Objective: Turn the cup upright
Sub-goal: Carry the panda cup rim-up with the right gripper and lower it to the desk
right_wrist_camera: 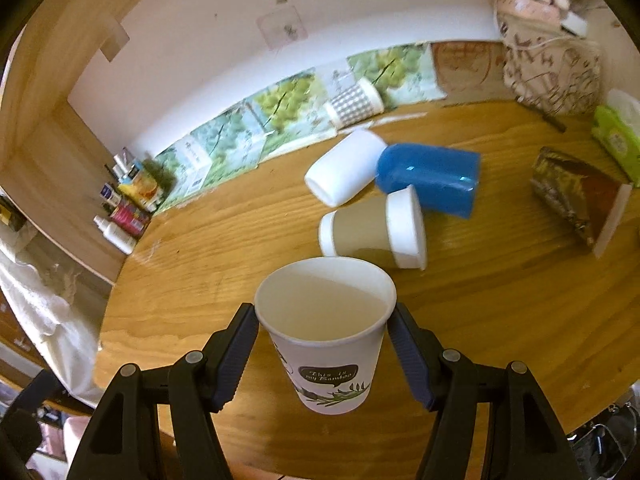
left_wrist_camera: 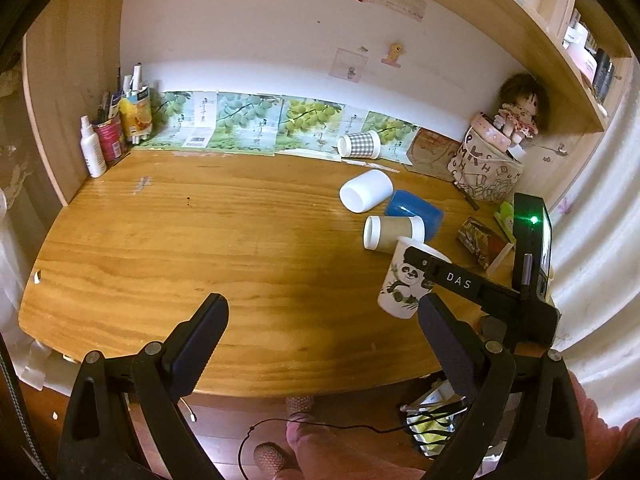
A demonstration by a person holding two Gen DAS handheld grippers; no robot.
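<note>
A white paper cup with a panda print (right_wrist_camera: pixel 326 332) stands mouth-up between the fingers of my right gripper (right_wrist_camera: pixel 324 322). The fingers touch its rim on both sides, so the gripper is shut on it. The same cup (left_wrist_camera: pixel 402 282) shows in the left wrist view at the table's right front, with the right gripper (left_wrist_camera: pixel 430 266) around it. My left gripper (left_wrist_camera: pixel 322 312) is open and empty above the table's front edge. Lying on their sides behind are a tan cup (right_wrist_camera: pixel 372 228), a white cup (right_wrist_camera: pixel 344 168), a blue cup (right_wrist_camera: pixel 430 178) and a checked cup (right_wrist_camera: pixel 354 102).
The wooden table (left_wrist_camera: pixel 180 240) is walled at back and left. Bottles and pens (left_wrist_camera: pixel 114 128) stand at the back left. A fabric bag with a doll (left_wrist_camera: pixel 490 168), a brown packet (right_wrist_camera: pixel 576 196) and a green tissue pack (right_wrist_camera: pixel 618 140) sit at right.
</note>
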